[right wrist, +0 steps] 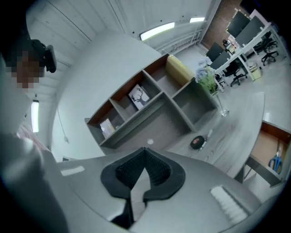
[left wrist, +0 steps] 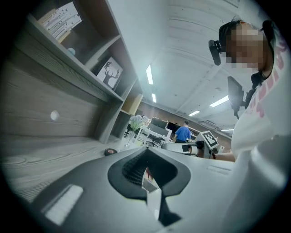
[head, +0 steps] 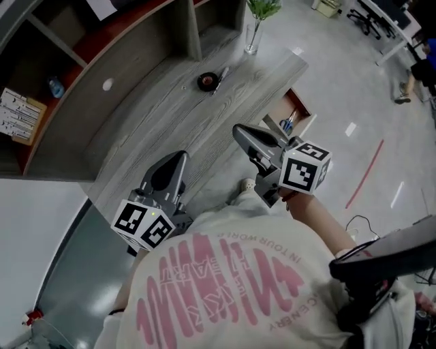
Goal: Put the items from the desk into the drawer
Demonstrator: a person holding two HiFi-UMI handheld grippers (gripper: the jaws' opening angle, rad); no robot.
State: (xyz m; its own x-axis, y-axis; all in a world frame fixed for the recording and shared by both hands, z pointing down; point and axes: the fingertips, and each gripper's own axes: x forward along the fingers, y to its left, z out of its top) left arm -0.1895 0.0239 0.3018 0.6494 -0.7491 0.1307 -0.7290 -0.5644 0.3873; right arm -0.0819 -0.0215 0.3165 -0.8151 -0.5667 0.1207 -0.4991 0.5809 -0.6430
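Observation:
A black tape roll (head: 207,81) and a pen (head: 222,72) lie on the grey wooden desk (head: 157,116), far ahead of both grippers. The right gripper view also shows the tape roll (right wrist: 197,142) and the pen (right wrist: 208,134). To the desk's right the drawer (head: 300,107) stands open, with a blue-handled item (head: 287,123) inside. My left gripper (head: 177,158) hovers over the desk's near edge, jaws shut and empty. My right gripper (head: 240,131) hangs between the desk edge and the drawer, shut with nothing in it. Both point roughly level toward the shelves.
A glass vase with a green plant (head: 253,37) stands at the desk's far end. A shelf unit (head: 41,68) with papers and small things rises behind the desk. Office desks and chairs (head: 371,20) stand across the floor, and a person in blue (left wrist: 183,133) is far off.

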